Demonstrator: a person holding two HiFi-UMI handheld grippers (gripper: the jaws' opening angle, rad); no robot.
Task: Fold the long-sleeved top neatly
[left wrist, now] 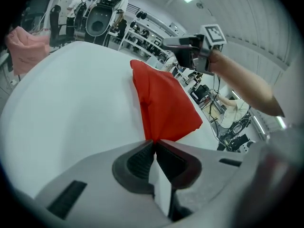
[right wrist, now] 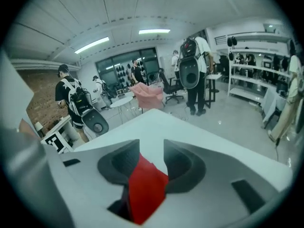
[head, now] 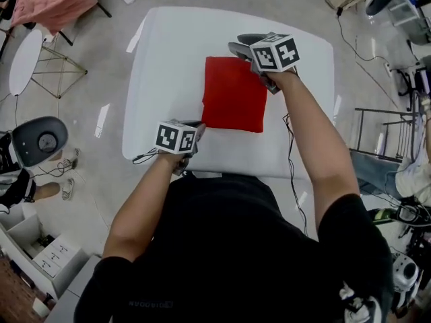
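A red long-sleeved top (head: 232, 94) lies folded into a rectangle on the white table (head: 168, 59). My left gripper (head: 195, 134) is at the top's near left corner. In the left gripper view its jaws are together at the tip (left wrist: 154, 144), and the red cloth (left wrist: 164, 103) narrows into the seam between them. My right gripper (head: 242, 49) hovers over the far right corner. In the right gripper view it (right wrist: 151, 158) stands open, and red cloth (right wrist: 145, 186) shows in the gap below the pads. The right gripper (left wrist: 183, 49) also shows in the left gripper view.
A pink garment (head: 54, 2) hangs on a rack at the far left, by a small white round table (head: 23, 59). Several people stand beyond the table (right wrist: 156, 120), and metal shelves (right wrist: 256, 80) line the right wall. Cables trail on the floor on the right.
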